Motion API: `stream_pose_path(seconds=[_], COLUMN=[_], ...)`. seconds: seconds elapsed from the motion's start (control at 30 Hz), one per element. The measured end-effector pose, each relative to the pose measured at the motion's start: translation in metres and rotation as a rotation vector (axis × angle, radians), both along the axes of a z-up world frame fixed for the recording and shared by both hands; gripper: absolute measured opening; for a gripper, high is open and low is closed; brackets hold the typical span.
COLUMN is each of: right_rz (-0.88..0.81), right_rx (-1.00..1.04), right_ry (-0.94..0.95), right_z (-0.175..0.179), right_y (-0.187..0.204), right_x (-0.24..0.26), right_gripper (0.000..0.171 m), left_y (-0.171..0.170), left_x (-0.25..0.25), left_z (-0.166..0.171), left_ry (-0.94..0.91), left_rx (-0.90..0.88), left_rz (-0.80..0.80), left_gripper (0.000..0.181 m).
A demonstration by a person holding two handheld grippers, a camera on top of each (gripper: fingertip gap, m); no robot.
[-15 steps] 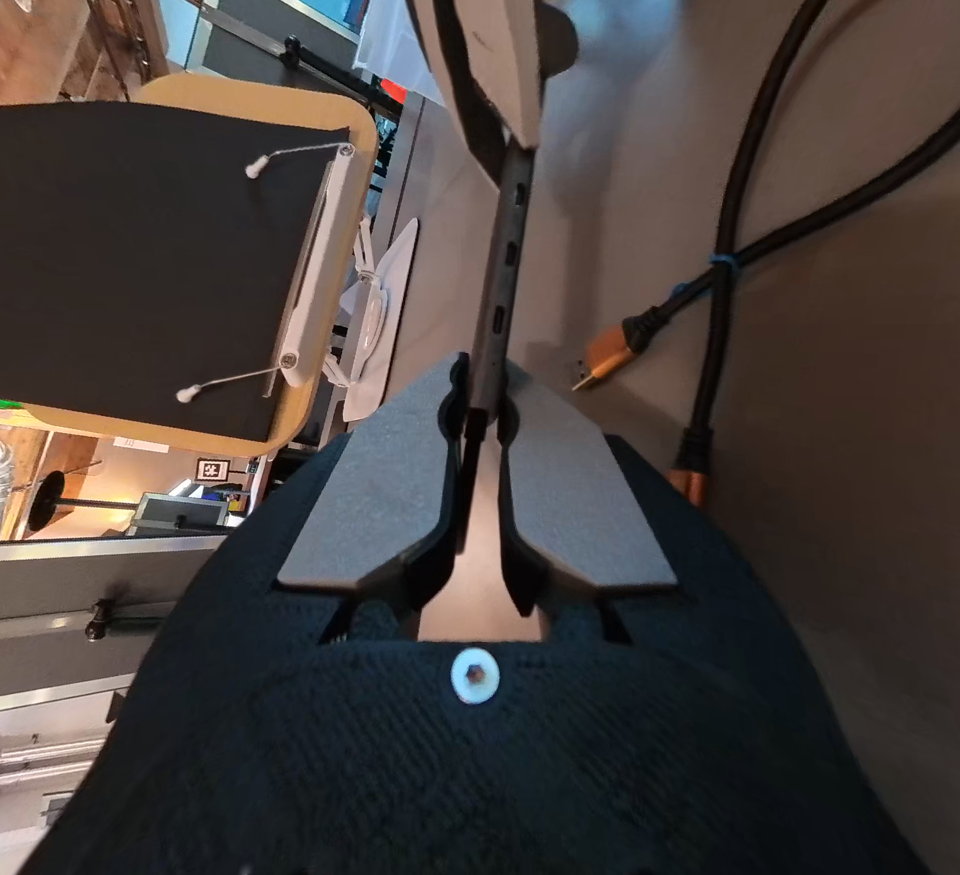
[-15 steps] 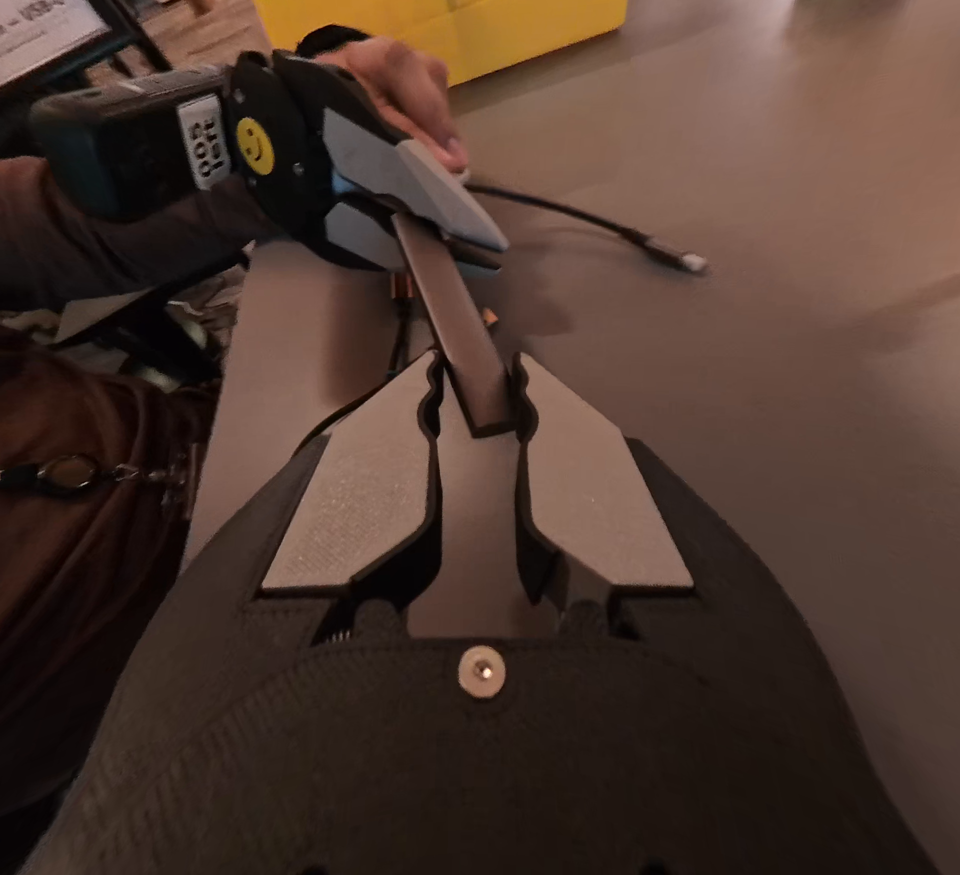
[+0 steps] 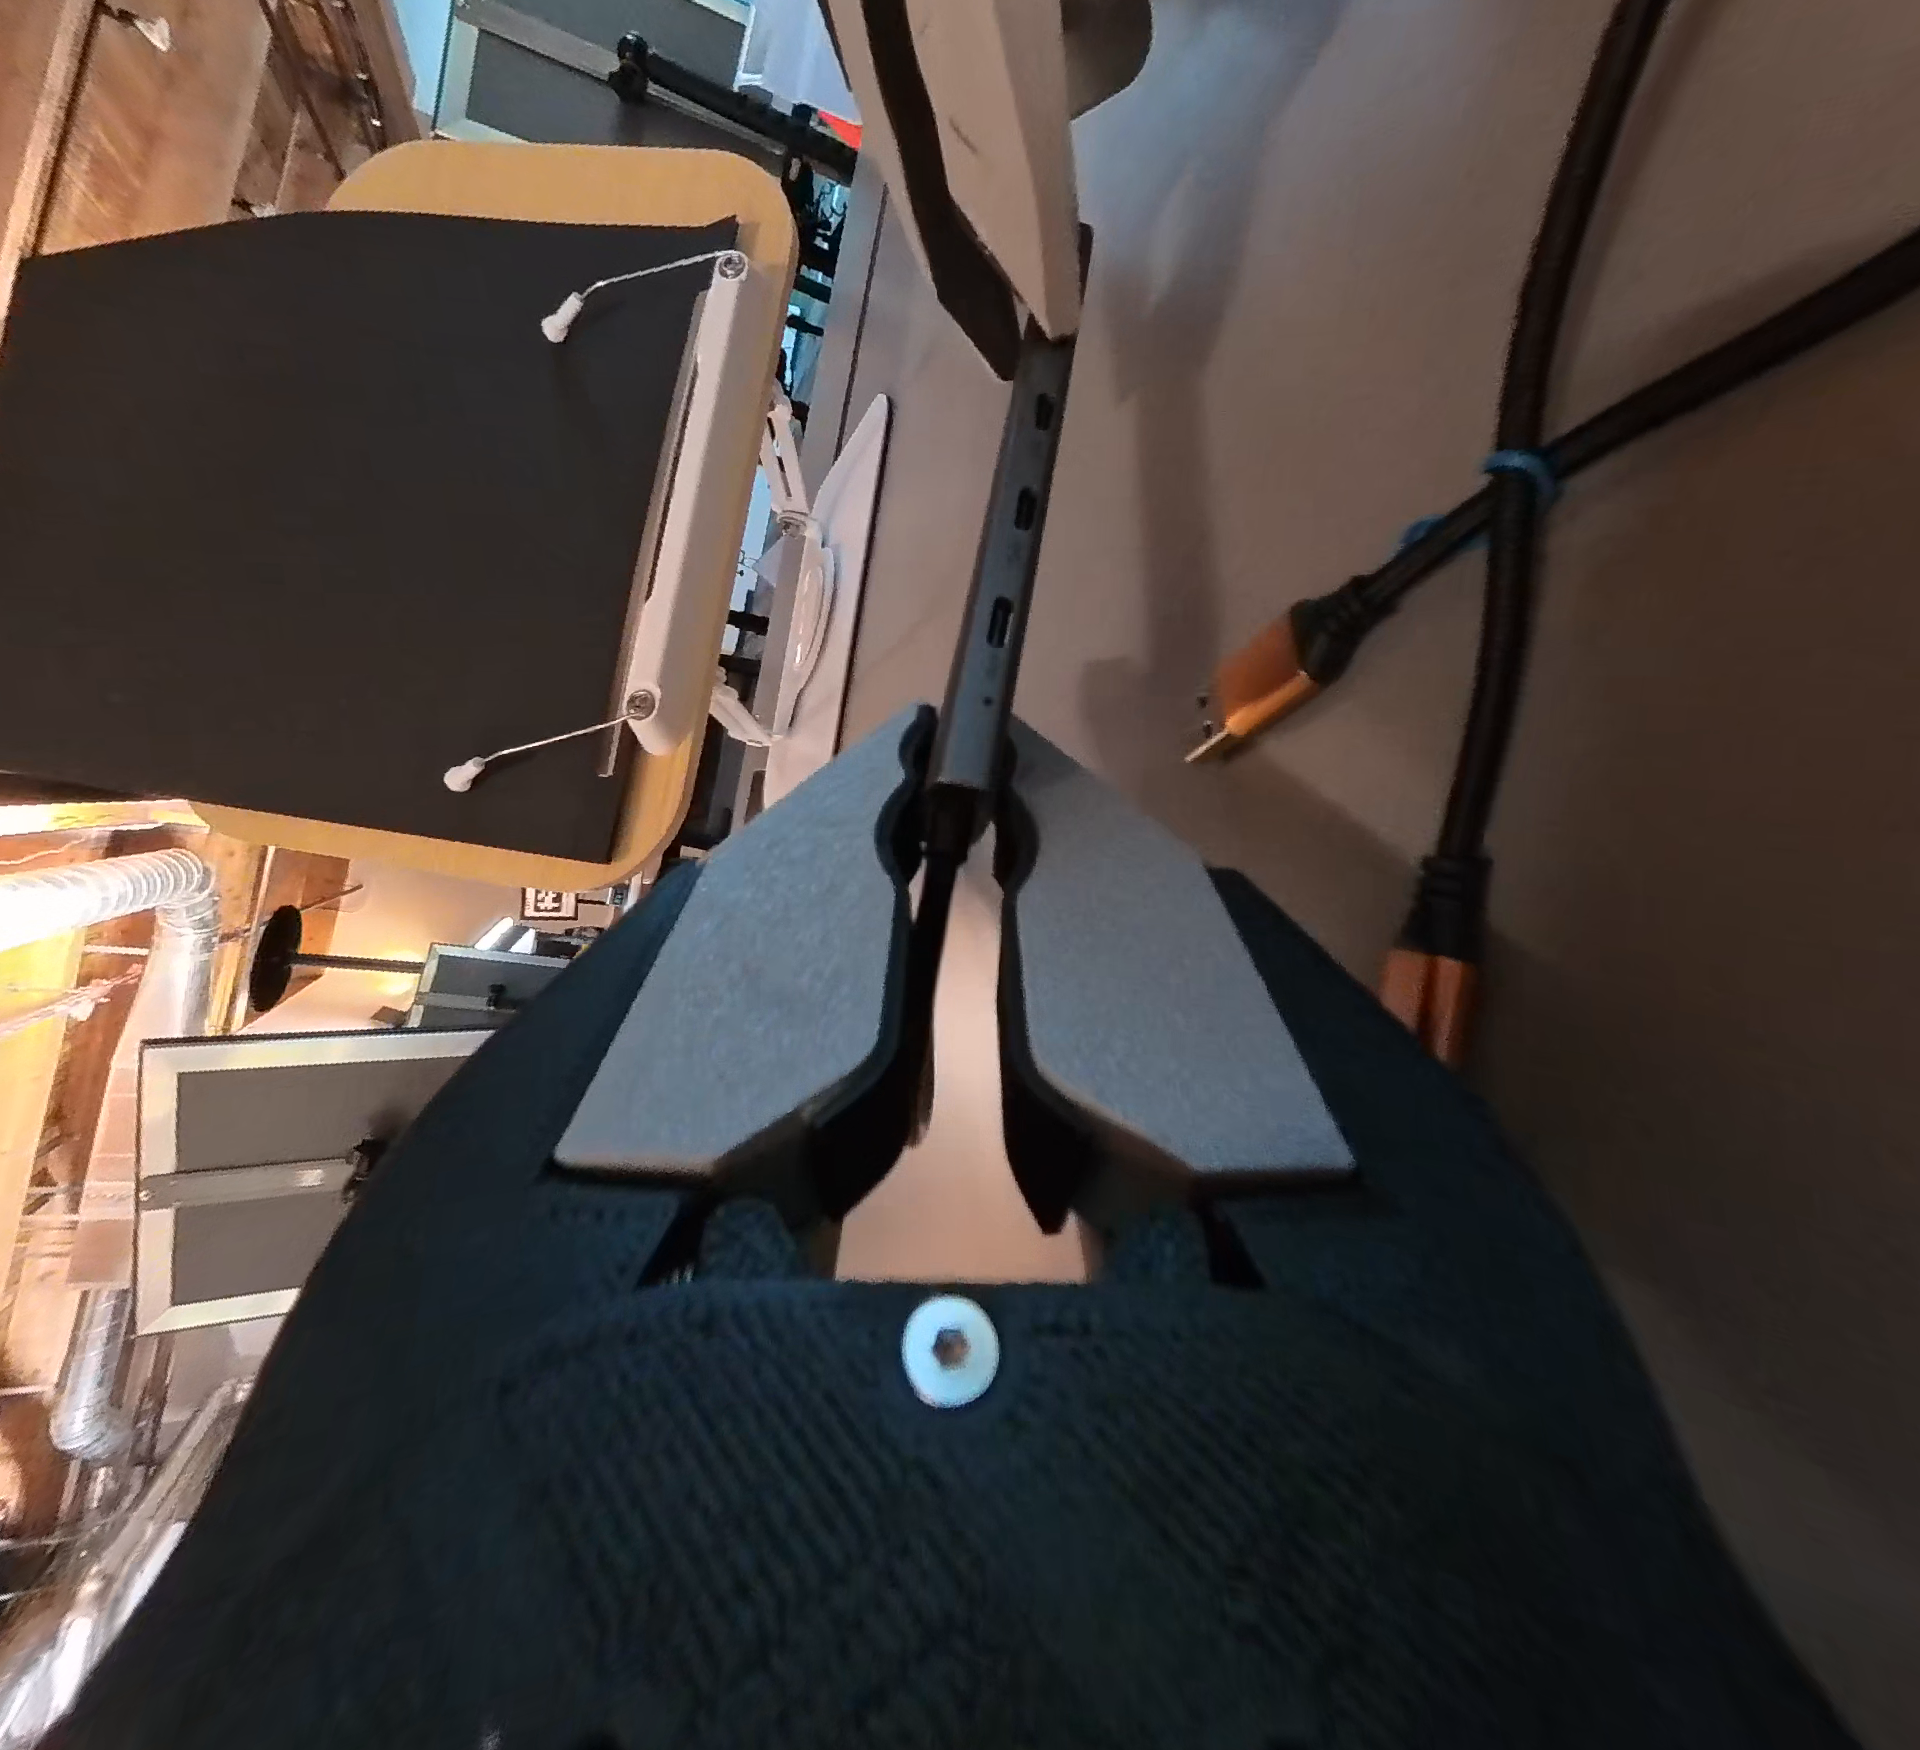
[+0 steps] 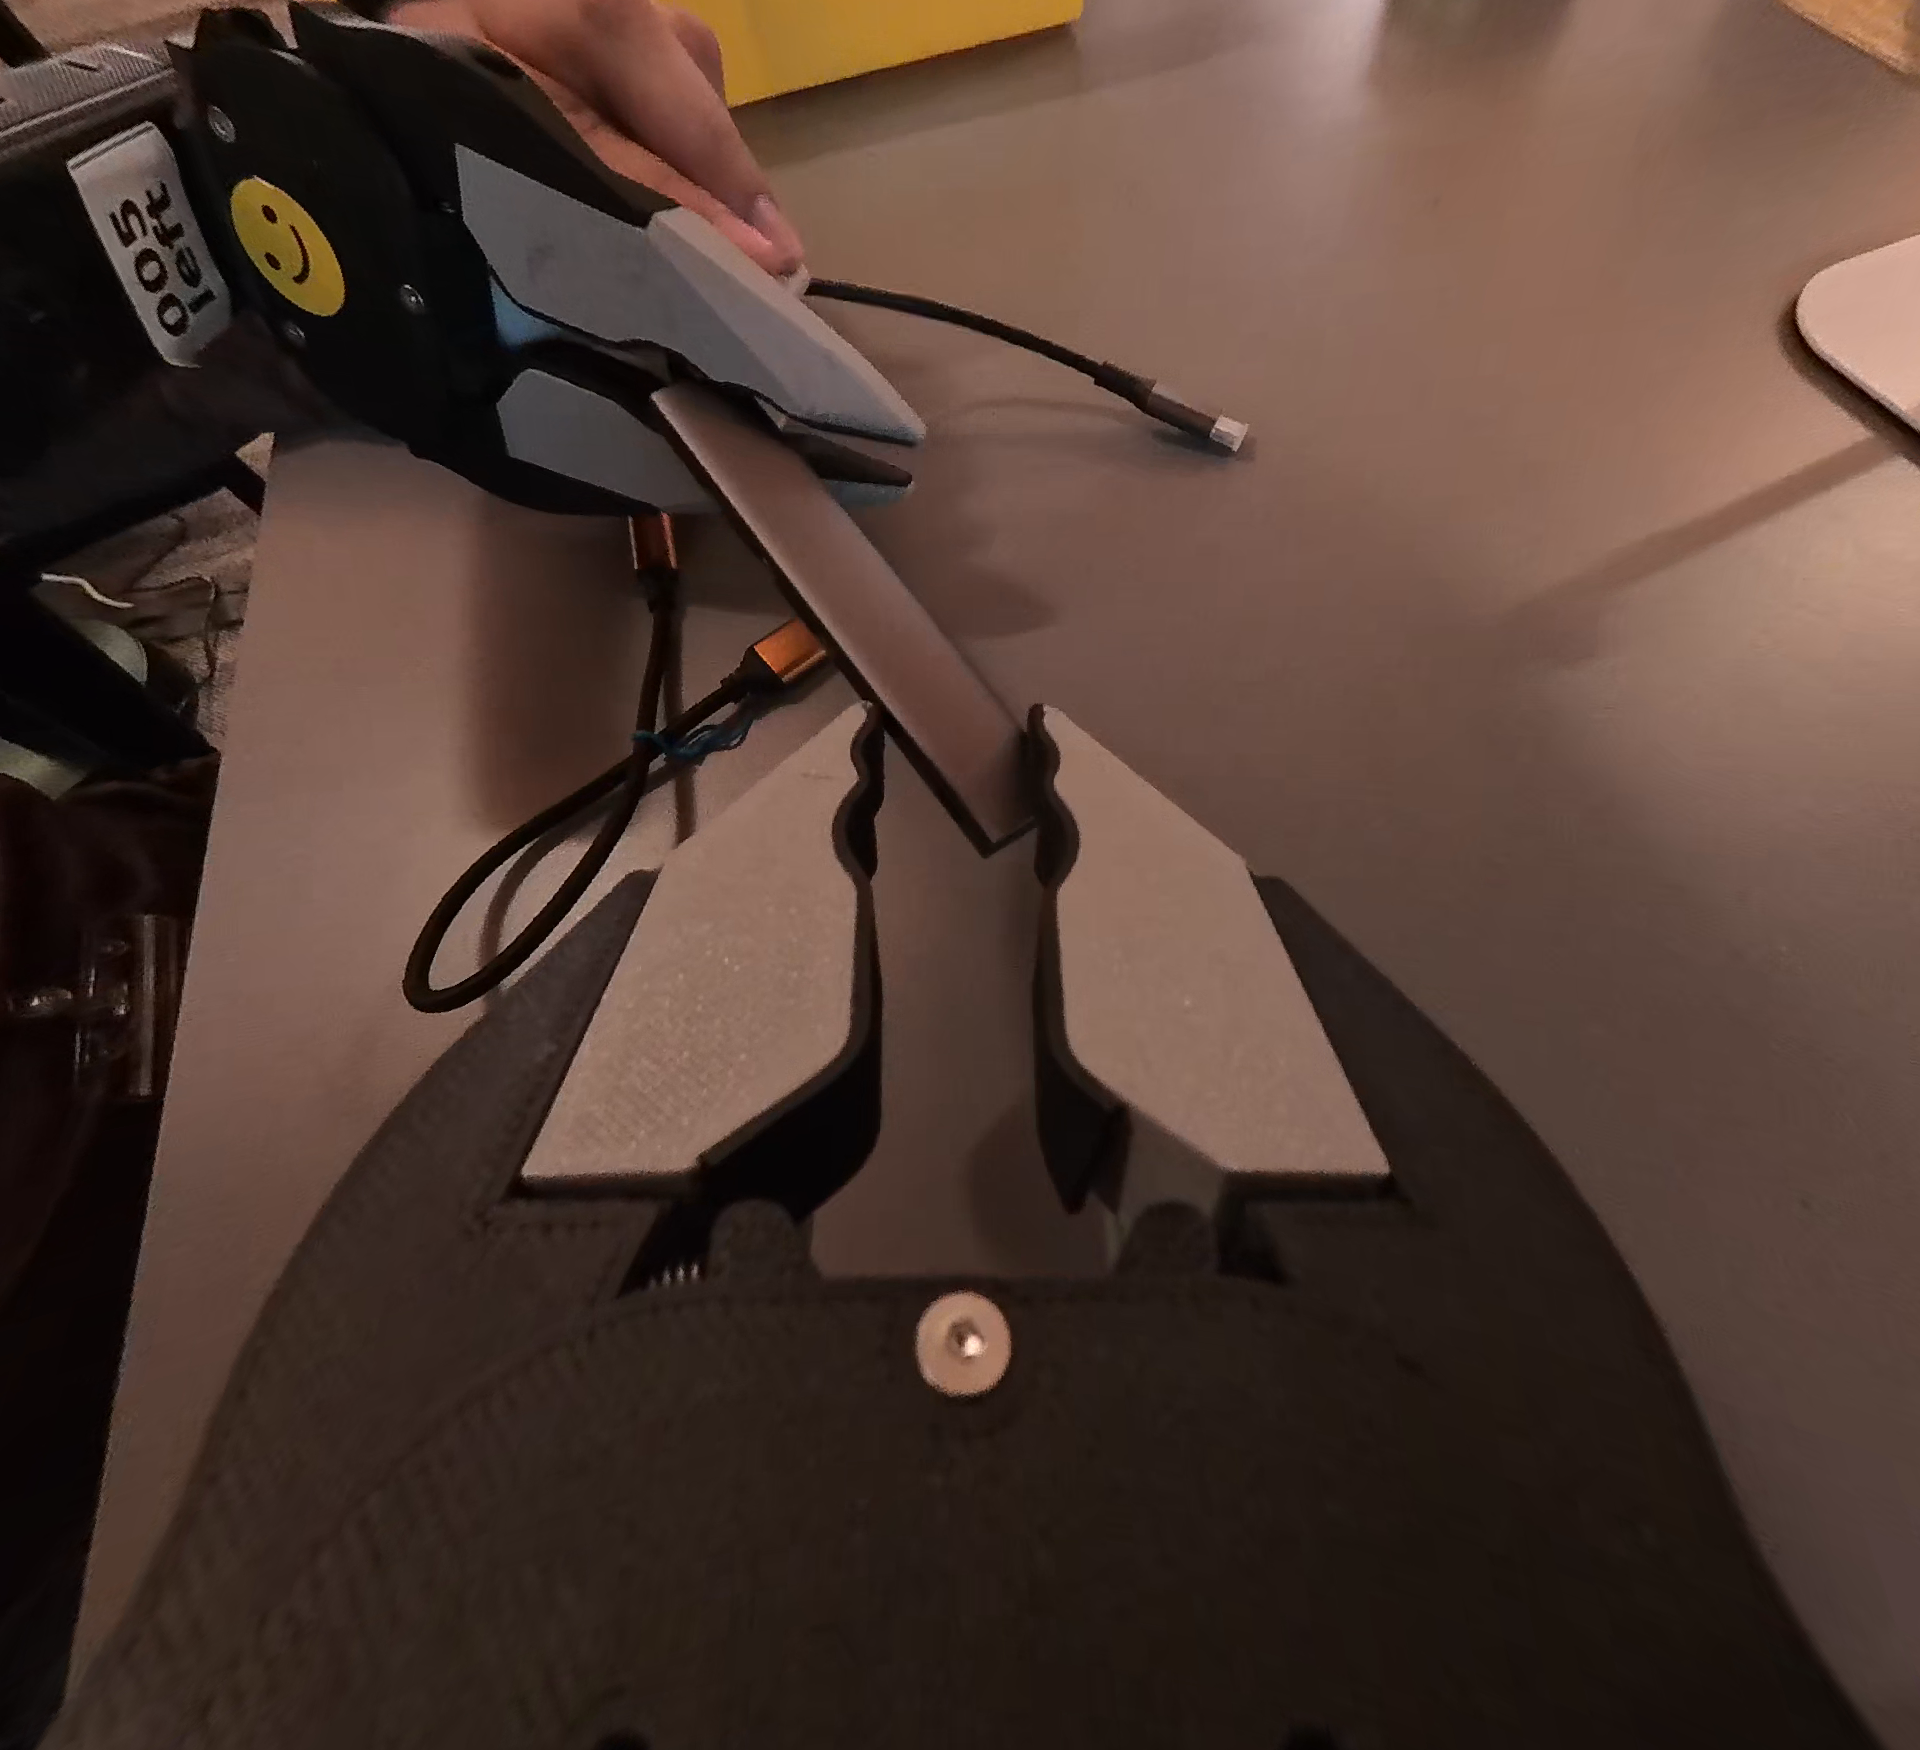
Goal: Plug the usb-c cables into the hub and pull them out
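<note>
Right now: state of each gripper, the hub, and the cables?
left gripper: shut on the hub's cable end.
right gripper: shut on the hub's far end.
hub: held off the table between both grippers, visible ports empty.
orange-plug cables: unplugged, lying on table.
thin black cable: loose on table, plug free.

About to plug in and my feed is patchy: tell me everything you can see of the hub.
The hub is a slim, dark grey bar, metal by its look, held above the table between both grippers. The left gripper clamps the end where its black cord leaves; the right gripper holds the far, square-cut end. One narrow side shows three empty ports in a row. Its broad face is plain and smooth. No cable is plugged in.
</note>
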State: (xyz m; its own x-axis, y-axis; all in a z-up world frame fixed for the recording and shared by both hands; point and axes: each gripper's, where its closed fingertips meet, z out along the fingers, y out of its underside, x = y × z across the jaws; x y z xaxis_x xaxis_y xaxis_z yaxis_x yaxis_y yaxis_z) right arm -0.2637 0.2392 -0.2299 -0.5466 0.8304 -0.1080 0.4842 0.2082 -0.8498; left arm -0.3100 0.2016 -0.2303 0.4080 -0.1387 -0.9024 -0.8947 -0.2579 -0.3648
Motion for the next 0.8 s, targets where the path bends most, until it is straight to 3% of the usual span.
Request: stream_pose_path(seconds=[0.8], right_rz=[-0.038], right_rx=[-0.002], right_ry=[0.019], right_z=[0.0037], right_y=[0.0058], right_x=[-0.0026], right_gripper=[0.027], left_y=[0.0009], left_x=[-0.0006], left_z=[0.0097], left_ry=[0.056], left_rx=[0.050], left_rz=[0.016], left_gripper=[0.008])
